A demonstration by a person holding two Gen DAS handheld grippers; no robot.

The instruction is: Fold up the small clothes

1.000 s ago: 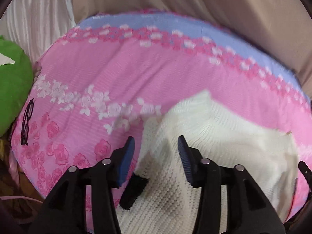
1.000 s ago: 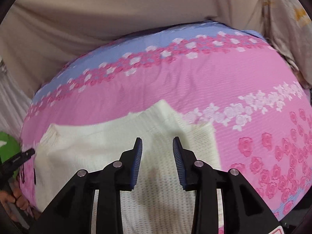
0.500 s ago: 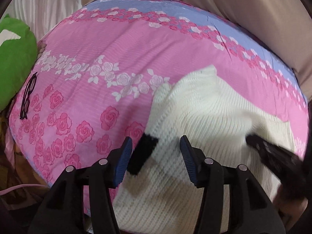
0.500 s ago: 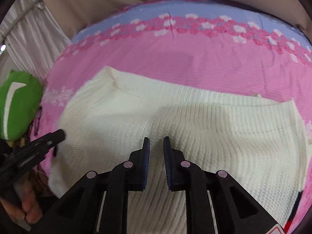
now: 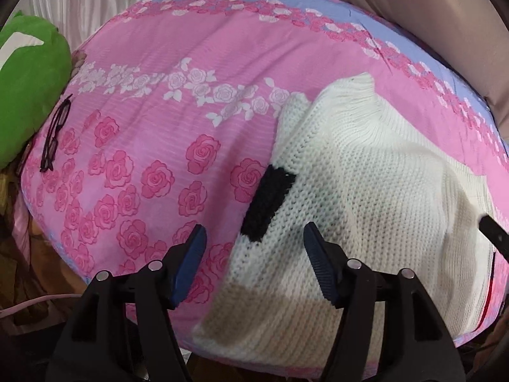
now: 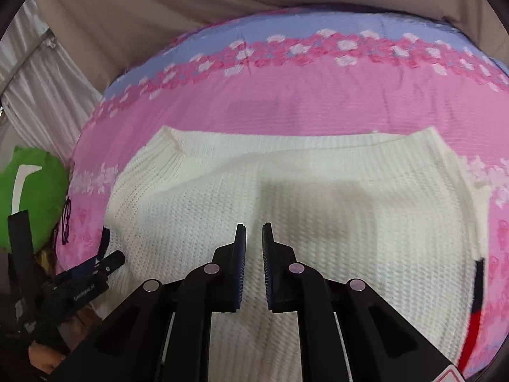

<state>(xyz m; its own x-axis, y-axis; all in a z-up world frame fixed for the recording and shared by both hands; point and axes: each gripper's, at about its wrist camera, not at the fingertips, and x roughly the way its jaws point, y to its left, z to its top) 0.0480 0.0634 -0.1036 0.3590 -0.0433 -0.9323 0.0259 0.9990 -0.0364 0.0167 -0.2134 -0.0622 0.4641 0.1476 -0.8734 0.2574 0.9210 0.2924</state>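
Observation:
A cream knitted sweater (image 5: 366,191) lies spread on the pink rose-print bedspread (image 5: 191,63). Its left edge carries a black knitted patch (image 5: 268,203). My left gripper (image 5: 253,238) hovers over that edge with its jaws opening; the patch and edge lie below the gap, and the pads (image 5: 191,254) press on nothing. In the right wrist view the sweater (image 6: 318,191) fills the middle. My right gripper (image 6: 254,232) hangs over its centre, jaws closing to a thin slit with nothing between them. The left gripper (image 6: 95,264) shows at the sweater's left edge.
A green cushion (image 5: 28,89) and black glasses (image 5: 55,133) sit at the bed's left side. Beige fabric (image 6: 191,6) and white curtain (image 6: 38,95) border the far side. Black and red stripes (image 6: 475,293) mark the sweater's right edge. The right gripper's tip (image 5: 493,232) pokes in.
The left jaws have spread wider and shifted left to the sweater's black-patched edge. The right jaws have closed and moved over the middle of the sweater.

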